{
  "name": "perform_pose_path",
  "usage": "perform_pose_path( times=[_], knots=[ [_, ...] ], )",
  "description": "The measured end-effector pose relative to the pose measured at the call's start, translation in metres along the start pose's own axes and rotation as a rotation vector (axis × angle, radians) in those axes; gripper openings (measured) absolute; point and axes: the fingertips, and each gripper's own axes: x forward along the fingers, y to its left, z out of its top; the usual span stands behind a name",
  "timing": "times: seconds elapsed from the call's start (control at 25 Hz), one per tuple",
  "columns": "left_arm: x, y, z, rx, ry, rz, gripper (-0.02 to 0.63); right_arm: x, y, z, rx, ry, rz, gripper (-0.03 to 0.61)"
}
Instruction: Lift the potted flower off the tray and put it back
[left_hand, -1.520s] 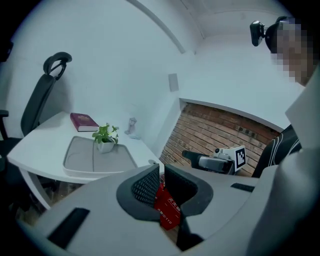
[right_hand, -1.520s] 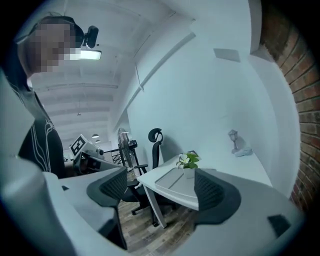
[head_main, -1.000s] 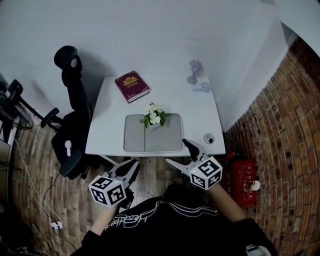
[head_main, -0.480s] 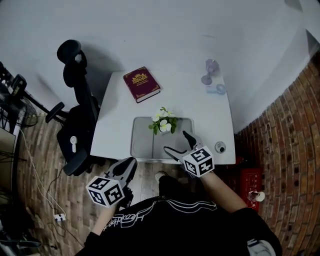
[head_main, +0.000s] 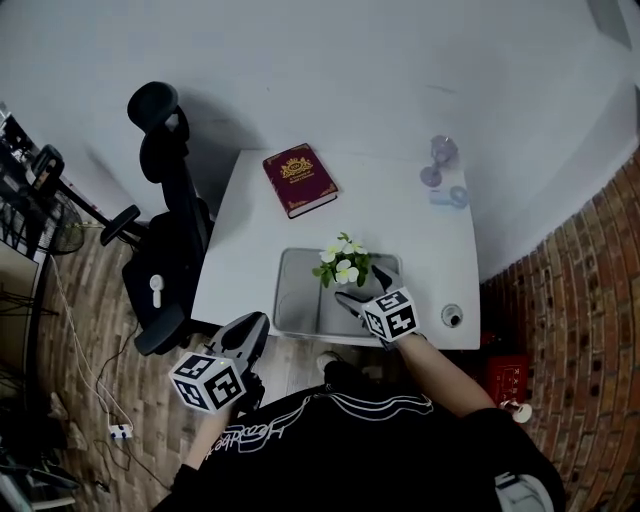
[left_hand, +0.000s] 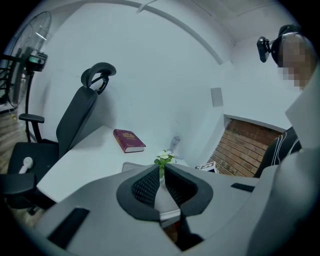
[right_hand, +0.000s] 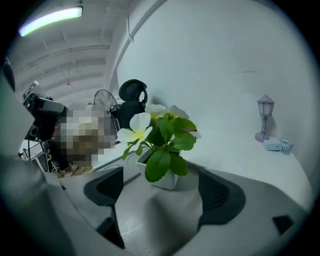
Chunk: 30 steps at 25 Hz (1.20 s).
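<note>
The potted flower (head_main: 343, 266), white blooms and green leaves in a small white pot, stands on the grey tray (head_main: 298, 300) at the white table's near edge. My right gripper (head_main: 359, 286) has come low over the tray right in front of it. Its jaws are opening wide, one on each side of the pot (right_hand: 164, 176), and neither pad touches it. My left gripper (head_main: 246, 338) hangs off the table's near left corner, shut and empty. In the left gripper view the flower (left_hand: 163, 159) shows beyond the left gripper's (left_hand: 161, 181) closed tips.
A red book (head_main: 298, 180) lies at the table's back left. A small lantern ornament (head_main: 438, 160) and a pale blue item (head_main: 457, 196) sit at the back right, and a round object (head_main: 453, 316) at the near right corner. A black office chair (head_main: 165, 235) stands left of the table.
My right gripper has gone forward and down from off the table's edge to the pot, its jaws spreading. The left gripper has shifted a little nearer the table.
</note>
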Motion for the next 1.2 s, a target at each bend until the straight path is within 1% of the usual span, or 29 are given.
perform_pose_path(
  times=[0.16,0.32,0.48,0.56,0.64,0.76,1.08,1.2],
  knots=[
    [0.004,0.007,0.005,-0.009,-0.006,0.019,0.052,0.016,0.000,-0.001,-0.020,0.026,0.026,0.456],
    [0.008,0.014,0.010,-0.011,-0.004,0.034,0.052,0.028,0.002,0.002,-0.019,0.020,0.047,0.453],
    [0.008,0.022,0.016,-0.012,-0.016,0.055,0.052,0.035,0.000,0.004,-0.006,0.008,0.048,0.409],
    [0.007,0.025,0.020,-0.010,-0.027,0.061,0.052,0.036,0.000,0.003,-0.012,0.006,0.051,0.402],
    [0.007,0.030,0.022,-0.012,-0.031,0.068,0.052,0.035,0.001,0.004,-0.013,0.003,0.052,0.371],
    [0.009,0.040,0.022,-0.025,-0.028,0.076,0.052,0.036,0.001,0.005,-0.014,-0.004,0.053,0.367],
    [0.022,0.046,0.014,-0.058,0.006,0.052,0.052,0.035,0.000,0.005,-0.016,-0.020,0.049,0.362],
    [0.021,0.048,0.010,-0.066,0.018,0.050,0.052,0.031,0.000,0.008,0.000,-0.029,0.053,0.360]
  ],
)
